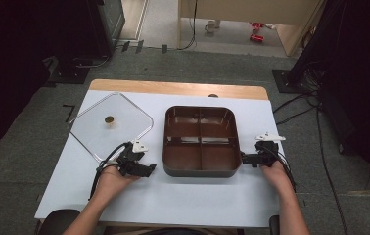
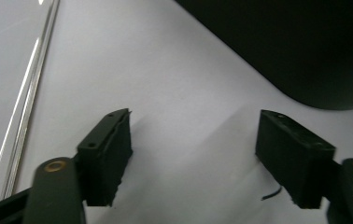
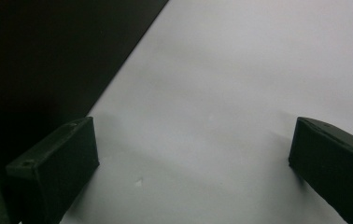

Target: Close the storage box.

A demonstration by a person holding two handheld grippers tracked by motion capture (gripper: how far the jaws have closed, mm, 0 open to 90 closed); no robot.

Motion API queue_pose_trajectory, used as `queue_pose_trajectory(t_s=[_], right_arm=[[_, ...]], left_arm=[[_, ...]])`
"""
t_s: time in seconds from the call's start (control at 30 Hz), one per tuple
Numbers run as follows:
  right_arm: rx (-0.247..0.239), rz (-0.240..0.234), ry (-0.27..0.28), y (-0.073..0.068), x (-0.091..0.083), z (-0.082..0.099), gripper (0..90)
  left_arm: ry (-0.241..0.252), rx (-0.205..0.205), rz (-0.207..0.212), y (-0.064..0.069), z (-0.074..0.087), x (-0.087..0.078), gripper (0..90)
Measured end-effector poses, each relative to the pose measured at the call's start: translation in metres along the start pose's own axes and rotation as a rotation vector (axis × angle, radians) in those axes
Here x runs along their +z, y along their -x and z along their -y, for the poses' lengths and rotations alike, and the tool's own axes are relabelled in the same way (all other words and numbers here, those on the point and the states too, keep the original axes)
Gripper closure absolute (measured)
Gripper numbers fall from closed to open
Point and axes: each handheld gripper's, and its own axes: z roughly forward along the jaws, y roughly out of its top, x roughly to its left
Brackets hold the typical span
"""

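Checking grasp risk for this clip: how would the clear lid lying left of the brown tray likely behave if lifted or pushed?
The clear lid looks thin and flat, so it is probably light and might flex if lifted by one edge. Its glossy surface and metal-looking rim suggest it could slip between pads. Lying flat on the table, it would likely slide rather than tip when pushed; the small knob seems the surer hold.

From my left gripper (image 2: 193, 154), the dark tray (image 2: 296, 42) ahead runs off the frame's top and right edges; the clear lid (image 2: 20, 116) beside it shows me just a blurred rim.
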Motion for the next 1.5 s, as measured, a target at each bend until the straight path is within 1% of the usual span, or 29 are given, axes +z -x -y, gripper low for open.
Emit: queue_pose_trajectory(t_s=[0.13,0.2,0.27,0.4,0.43,0.5,0.53,0.57,0.6,0.67,0.73,0.87,0.93,1.1,1.27,1.3,1.33,1.43,1.5], right_arm=[[0.000,0.000,0.000,0.000,0.000,0.000,0.7],[0.000,0.000,0.000,0.000,0.000,0.000,0.7],[0.000,0.000,0.000,0.000,0.000,0.000,0.7],[0.000,0.000,0.000,0.000,0.000,0.000,0.7],[0.000,0.000,0.000,0.000,0.000,0.000,0.7],[0.000,0.001,-0.001,0.000,0.000,0.000,0.7],[0.000,0.001,-0.001,0.000,0.000,0.000,0.7],[0.000,0.001,-0.001,0.000,0.000,0.000,0.7],[0.000,0.001,-0.001,0.000,0.000,0.000,0.7],[0.000,0.000,-0.001,0.000,0.000,0.000,0.7],[0.000,0.001,-0.001,0.000,0.000,0.000,0.7],[0.000,0.000,0.000,0.000,0.000,0.000,0.7],[0.000,0.000,0.000,0.000,0.000,0.000,0.7],[0.000,0.000,0.000,0.000,0.000,0.000,0.7],[0.000,0.000,0.000,0.000,0.000,0.000,0.7],[0.000,0.000,0.000,0.000,0.000,0.000,0.7],[0.000,0.000,0.000,0.000,0.000,0.000,0.7],[-0.001,0.000,0.000,0.000,0.000,0.000,0.7],[-0.001,0.000,0.000,0.000,0.000,0.000,0.7]], left_arm=[[-0.017,-0.015,0.061,-0.002,-0.004,-0.002,33.9],[-0.018,-0.012,0.067,-0.003,-0.006,-0.004,35.0],[-0.001,-0.016,0.070,-0.004,-0.007,-0.007,38.6],[0.032,-0.016,0.066,-0.010,-0.008,-0.014,38.6],[0.032,-0.016,0.066,-0.010,-0.008,-0.014,38.2],[0.068,-0.015,0.068,-0.014,-0.008,-0.017,37.1],[0.068,-0.015,0.068,-0.014,-0.008,-0.017,37.0],[0.078,-0.022,0.069,-0.017,-0.008,-0.019,37.0],[0.078,-0.022,0.069,-0.017,-0.008,-0.019,37.0],[0.076,-0.014,0.059,-0.021,-0.009,-0.021,37.0],[0.084,-0.021,0.064,-0.025,-0.010,-0.022,37.0],[0.087,-0.039,0.059,-0.034,-0.010,-0.023,36.2],[0.087,-0.039,0.054,-0.036,-0.010,-0.023,36.1],[0.097,-0.058,0.038,-0.046,-0.011,-0.025,36.2],[0.098,-0.068,0.028,-0.055,-0.013,-0.025,36.4],[0.099,-0.075,0.025,-0.057,-0.013,-0.024,36.6],[0.099,-0.075,0.025,-0.057,-0.013,-0.024,36.5],[0.101,-0.079,0.009,-0.062,-0.014,-0.023,36.8],[0.111,-0.094,0.011,-0.065,-0.015,-0.023,36.8]])
